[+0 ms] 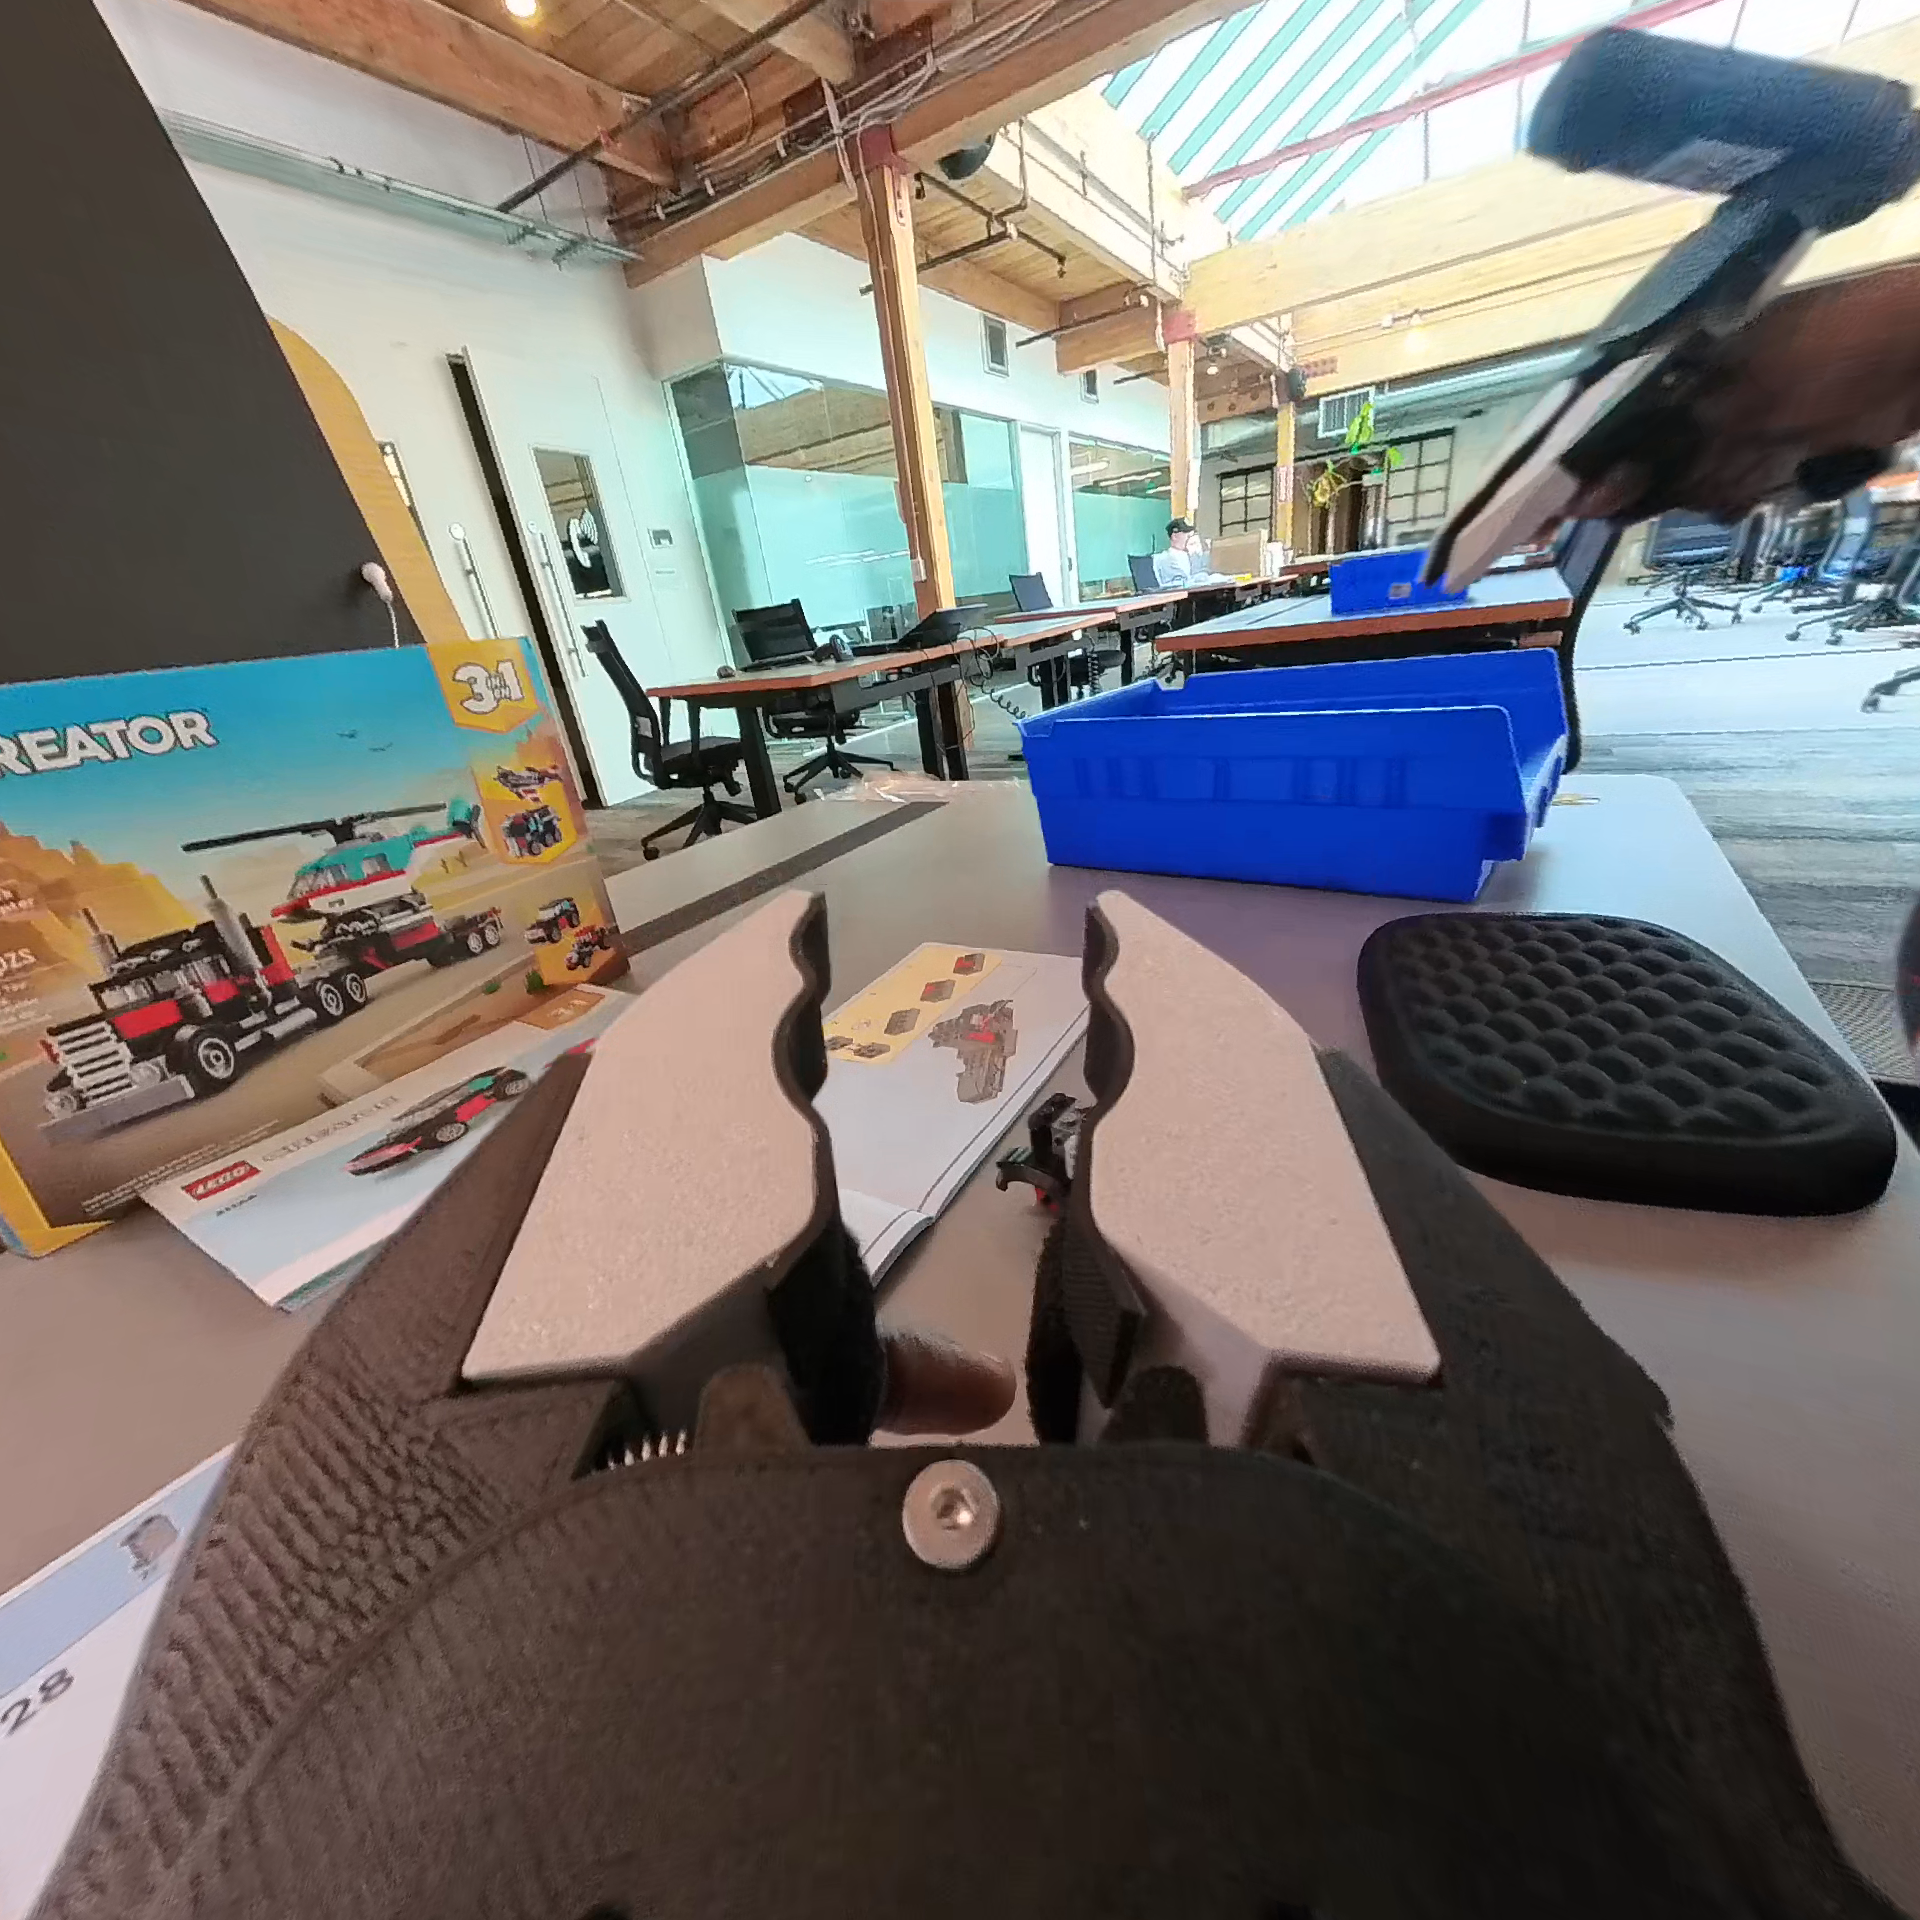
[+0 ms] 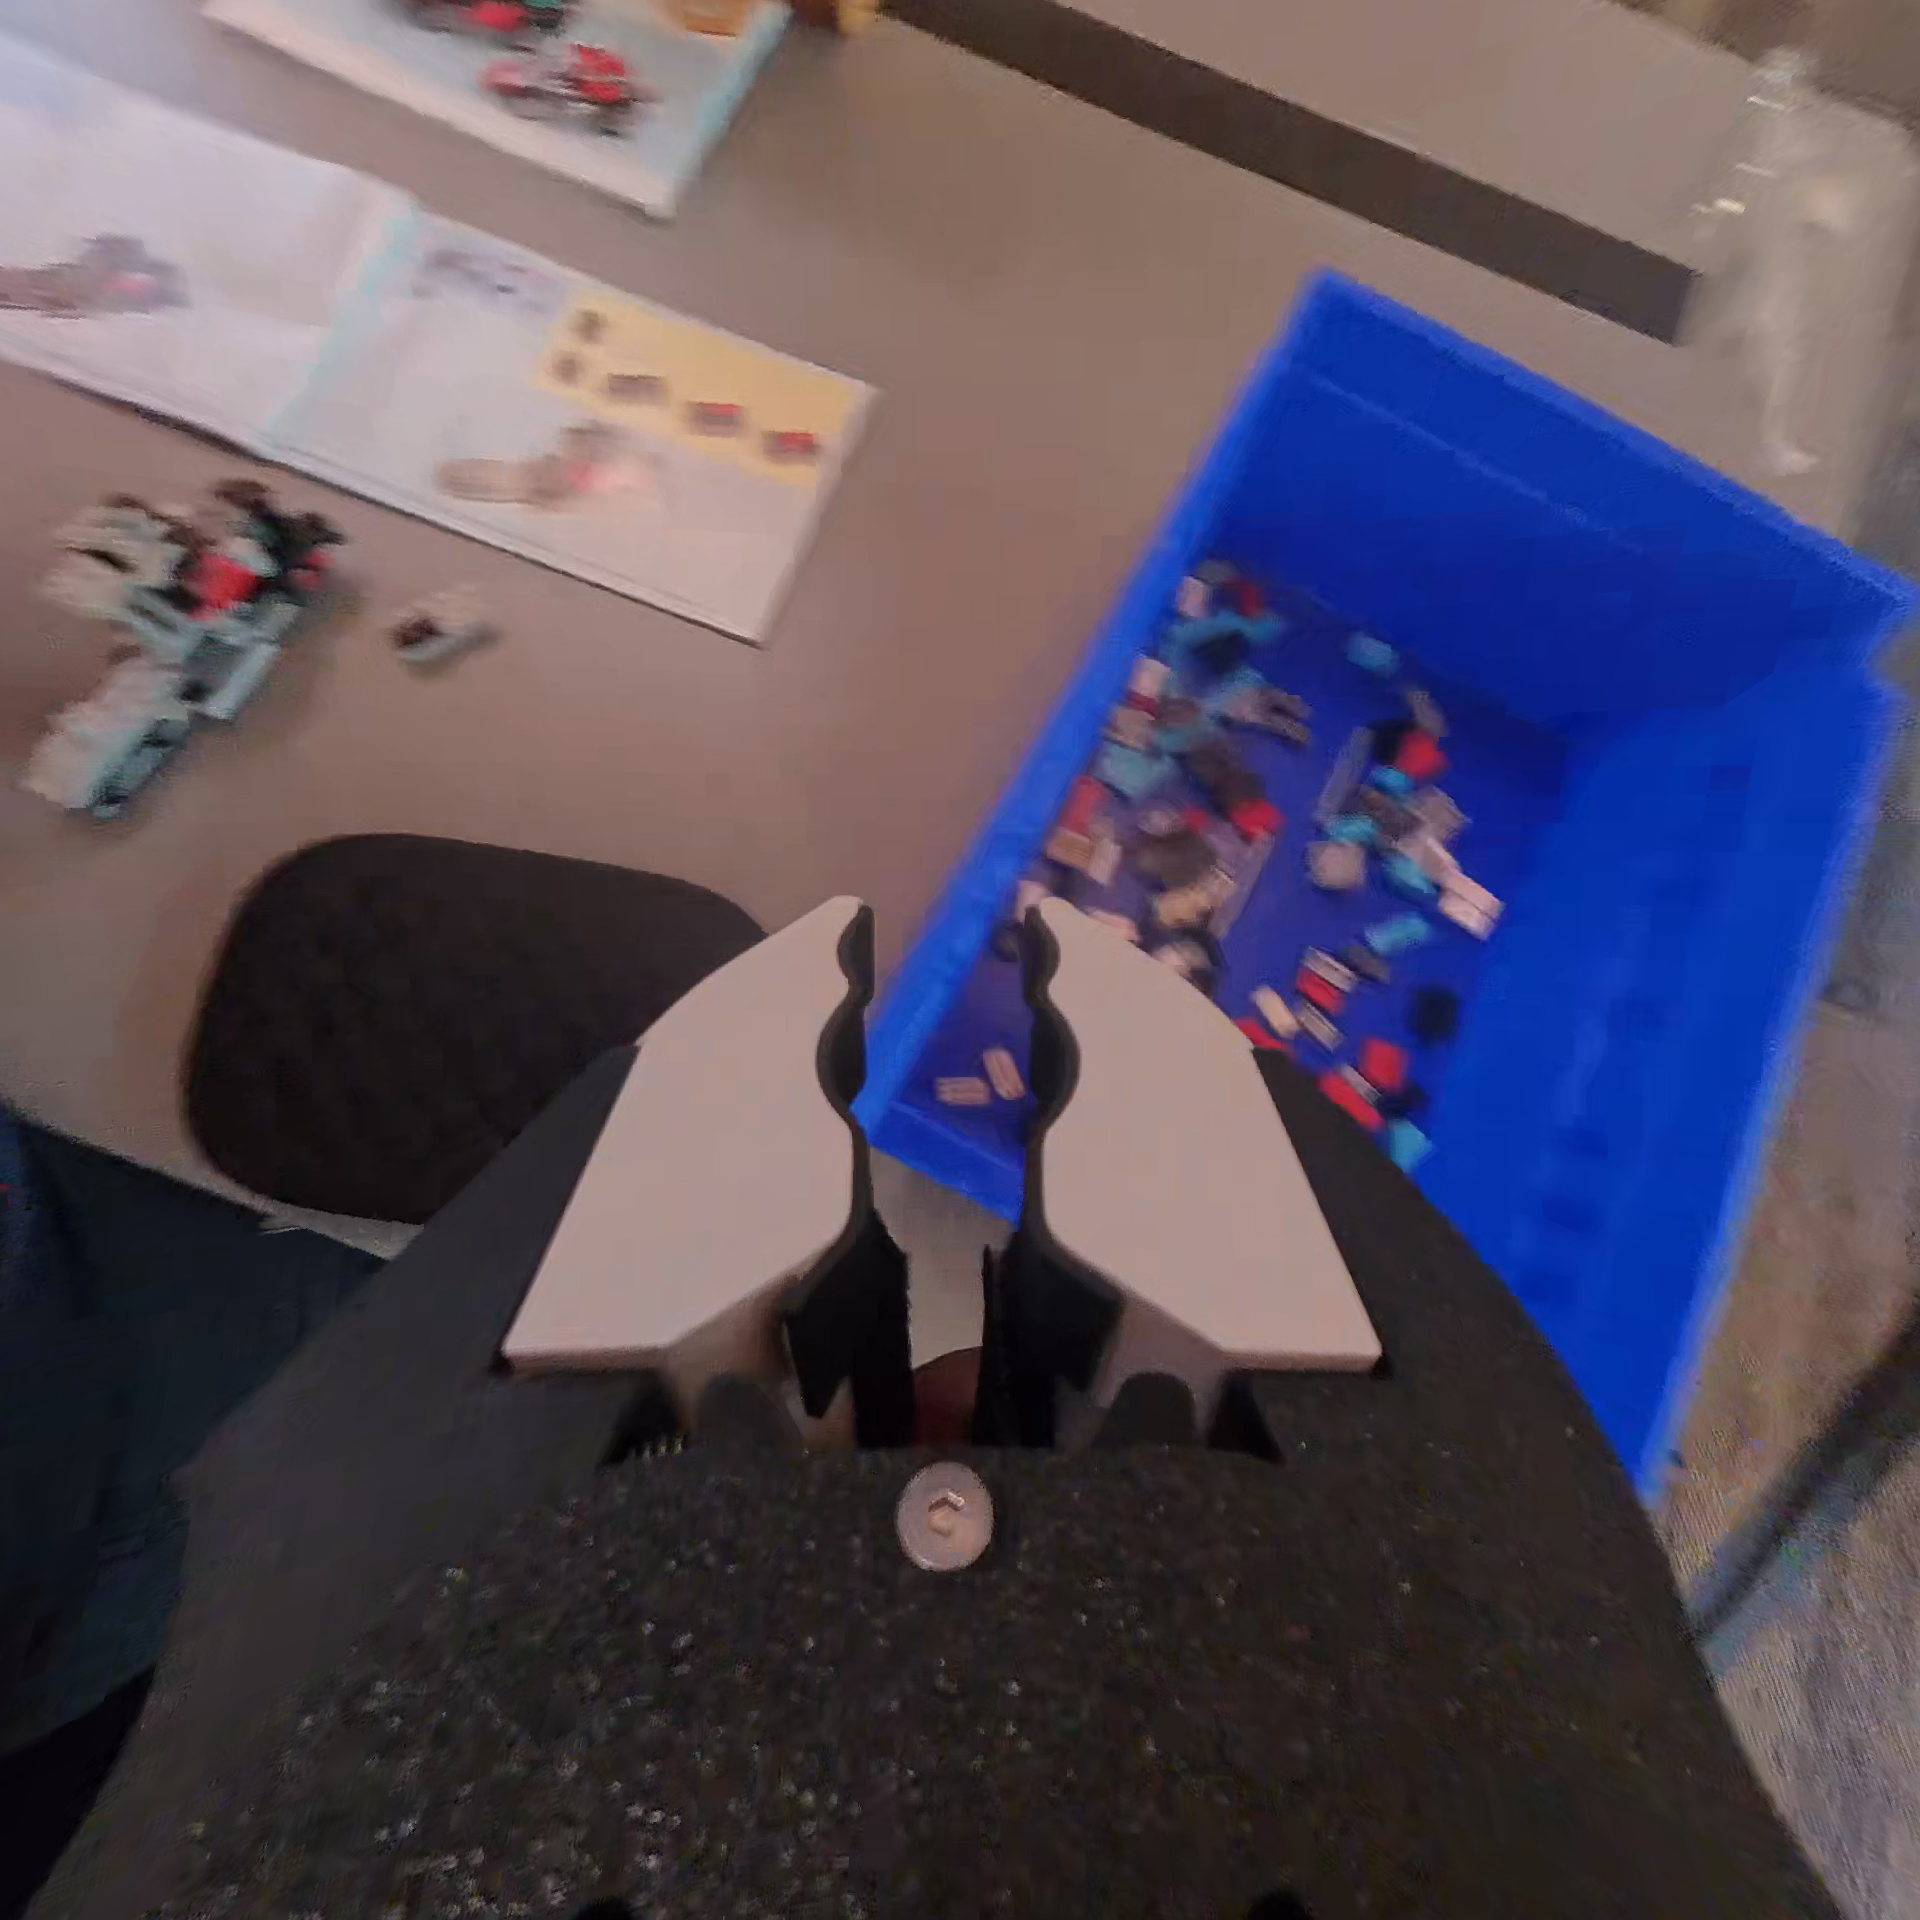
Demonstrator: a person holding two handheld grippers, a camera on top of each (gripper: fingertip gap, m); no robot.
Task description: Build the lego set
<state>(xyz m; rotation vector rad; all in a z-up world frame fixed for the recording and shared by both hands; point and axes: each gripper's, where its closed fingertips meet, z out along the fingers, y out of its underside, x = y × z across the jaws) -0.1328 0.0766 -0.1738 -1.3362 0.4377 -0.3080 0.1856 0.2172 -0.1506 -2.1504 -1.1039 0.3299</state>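
Both jaws gape empty: the right gripper hangs over the blue bin of loose bricks (fetching seemingly), needing one small piece singled out for the half-built model near the left gripper.

Left wrist view: set low, close above the grey table, facing forward and level toward the blue bin and the office behind. Right wrist view: held high, facing steeply down into the blue bin, blurred. Shared by both: the bin, the open instruction booklet, the black pad.
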